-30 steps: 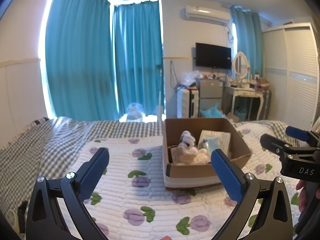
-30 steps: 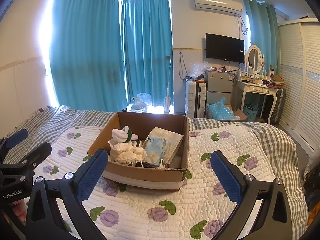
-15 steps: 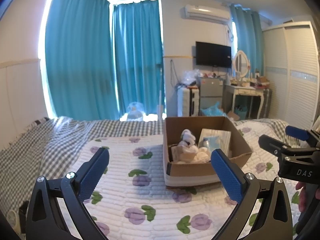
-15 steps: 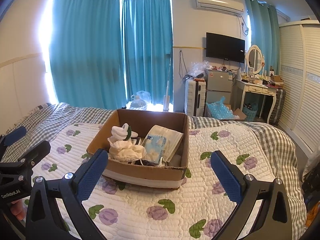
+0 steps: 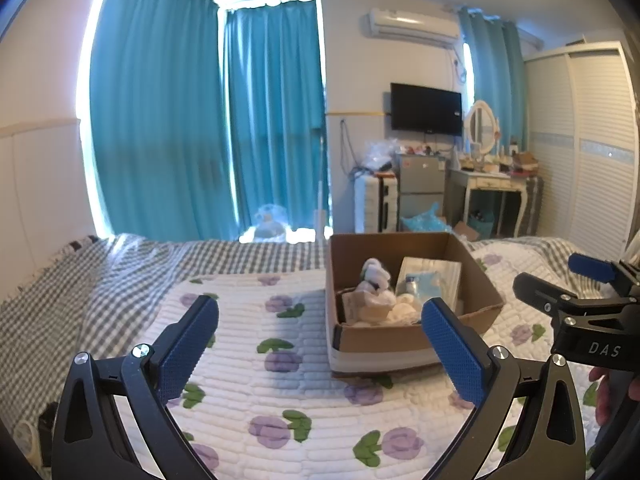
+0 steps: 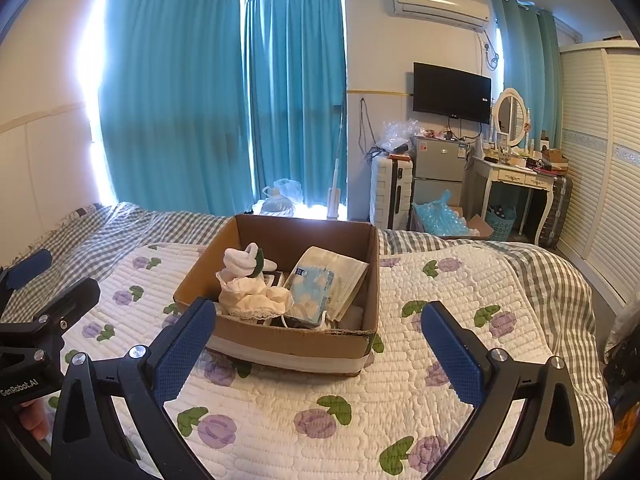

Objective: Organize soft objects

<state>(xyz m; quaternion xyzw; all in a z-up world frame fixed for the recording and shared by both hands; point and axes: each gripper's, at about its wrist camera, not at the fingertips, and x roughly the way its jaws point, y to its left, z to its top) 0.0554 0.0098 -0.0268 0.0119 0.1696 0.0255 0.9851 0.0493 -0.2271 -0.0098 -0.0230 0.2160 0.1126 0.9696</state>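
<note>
An open cardboard box (image 6: 288, 346) stands on the bed; it also shows in the left wrist view (image 5: 384, 340). Inside lie rolled white socks (image 6: 244, 258), a cream lace cloth (image 6: 256, 300), a blue tissue pack (image 6: 310, 290) and a stack of face masks (image 6: 344, 276). My right gripper (image 6: 318, 350) is open and empty, held just in front of the box. My left gripper (image 5: 320, 346) is open and empty, to the left of the box and short of it. Each gripper shows at the edge of the other's view.
The bed has a white flowered quilt (image 6: 360, 412) over a grey checked sheet (image 5: 100, 272). Behind are teal curtains (image 6: 224, 100), a suitcase (image 6: 390, 192), a small fridge (image 6: 438, 172), a dressing table (image 6: 516, 176) and a white wardrobe (image 6: 600, 152).
Both grippers have risen and tilted slightly, so the box sits a little lower in both views. Both stay open and empty.
</note>
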